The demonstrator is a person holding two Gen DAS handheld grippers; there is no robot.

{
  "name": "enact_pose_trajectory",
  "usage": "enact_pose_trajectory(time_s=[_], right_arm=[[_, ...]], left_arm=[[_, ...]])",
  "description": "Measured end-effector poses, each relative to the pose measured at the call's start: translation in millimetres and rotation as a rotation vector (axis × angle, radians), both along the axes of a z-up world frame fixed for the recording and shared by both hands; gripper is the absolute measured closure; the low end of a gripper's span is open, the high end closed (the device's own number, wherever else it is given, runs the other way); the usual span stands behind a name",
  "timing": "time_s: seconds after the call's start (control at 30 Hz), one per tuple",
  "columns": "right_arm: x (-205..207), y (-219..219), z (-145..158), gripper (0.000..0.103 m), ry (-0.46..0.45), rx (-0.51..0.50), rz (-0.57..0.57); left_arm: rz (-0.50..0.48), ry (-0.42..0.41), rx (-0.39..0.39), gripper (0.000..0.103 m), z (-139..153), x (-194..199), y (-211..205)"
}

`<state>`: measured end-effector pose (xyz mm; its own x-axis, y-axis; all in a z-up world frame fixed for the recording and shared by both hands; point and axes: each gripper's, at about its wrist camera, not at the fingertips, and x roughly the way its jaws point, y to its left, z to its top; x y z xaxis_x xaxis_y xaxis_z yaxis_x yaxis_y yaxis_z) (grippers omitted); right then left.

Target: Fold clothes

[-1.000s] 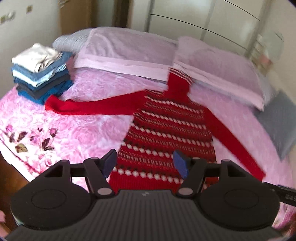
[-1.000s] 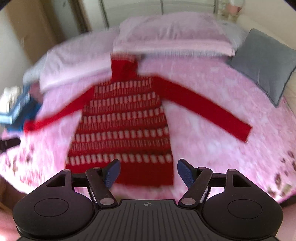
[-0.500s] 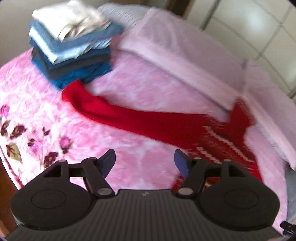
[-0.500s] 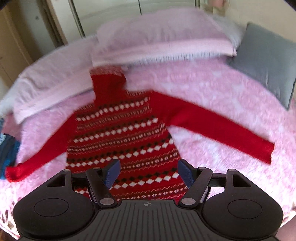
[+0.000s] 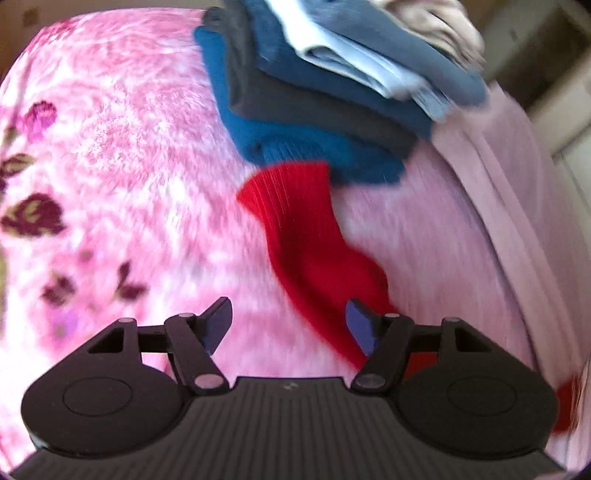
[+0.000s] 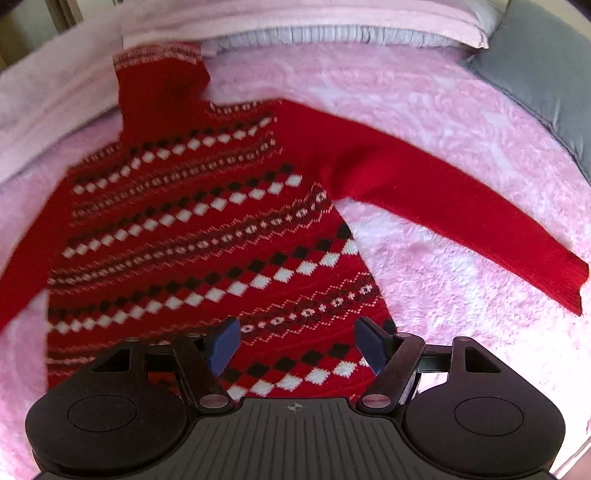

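The left gripper is standing with its jaws wide apart and nothing between the pads; it is hovering over the pink blanket with the sweater's red sleeve running up past the right-hand finger, apparently not touching it. The right gripper is likewise standing wide open and empty, hanging above the lower body of the red patterned sweater.

The sweater is lying flat, front up, on the blanket, its collar toward the pillows and its far sleeve stretched out to the side.

Only the left view is showing the stack of folded clothes, whose bottom blue item is sitting just beside or touching the sleeve cuff; contact cannot be confirmed. Only the right view is showing the sweater's body, collar and a grey cushion.

The left view is blurring heavily, so the stack's layers are hard to separate. In the right view the sweater's hem is hidden behind the gripper body, and the near sleeve is cut off at the left edge.
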<state>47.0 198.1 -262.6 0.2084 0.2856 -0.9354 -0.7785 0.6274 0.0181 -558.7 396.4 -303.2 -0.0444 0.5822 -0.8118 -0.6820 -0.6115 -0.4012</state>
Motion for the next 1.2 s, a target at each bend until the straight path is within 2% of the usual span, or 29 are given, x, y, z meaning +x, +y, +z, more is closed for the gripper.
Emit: enact_pose_trajectory(time_s=[0.07,0.17,0.23,0.27,0.33,0.4,0.5,0.57,0.67,0.73,0.77,0.8,0.83,0.87,0.97,1.1,1.2], right_arm=[[1,3,-12,0.031,-0.010,-0.013,0.025],[2,4,-28,0.031,-0.031,-0.041,0.057],[5,3,-37,0.031,-0.037,-0.056,0.074],[6,2,-41,0.031,-0.035,-0.059,0.081],[10,1,-47,0.031,-0.026,-0.062,0.094],[16,1,-51,0.031,-0.021,-0.060,0.108],[28,-4,-53,0.031,-0.027,-0.048,0.114],[40,-9,-51,0.031,-0.019,-0.039,0.092],[60,-16,-45,0.031,0.001,-0.010,0.040],[72,-18,-40,0.031,0.008,0.014,0.013],[77,-19,-37,0.031,0.006,0.027,0.007],[82,-20,-35,0.031,0.001,0.039,0.002],[87,-21,-33,0.031,-0.004,0.050,-0.004],[92,-22,-31,0.031,-0.007,0.059,-0.013],[110,-29,-29,0.031,-0.001,0.085,-0.054],[129,-39,-34,0.031,0.058,0.148,-0.113],[139,-37,-39,0.032,0.127,0.220,-0.147]], left_arm=[[0.064,-0.028,0.017,0.039,-12,-9,9],[0.127,-0.051,0.022,0.049,-28,-14,20],[0.122,-0.040,0.040,0.073,-31,-14,25],[0.116,-0.033,0.050,0.100,-33,-14,28],[0.120,-0.058,0.091,0.102,-27,-10,28],[0.114,-0.066,0.182,0.102,-10,3,25],[-0.075,-0.056,0.306,0.102,35,58,26],[-0.231,-0.089,0.388,0.102,63,112,26],[-0.498,-0.224,0.500,0.102,94,217,22],[-0.675,-0.342,0.539,0.101,100,293,16],[-0.780,-0.410,0.539,0.097,100,332,11],[-0.852,-0.445,0.512,0.090,96,365,5],[-0.908,-0.463,0.470,0.089,89,395,-3],[-0.948,-0.454,0.421,0.082,79,411,-9],[-1.043,-0.383,0.262,0.082,49,437,-24],[-1.048,-0.228,0.157,0.082,21,408,-31],[-1.030,-0.061,0.121,0.083,15,375,-14]])
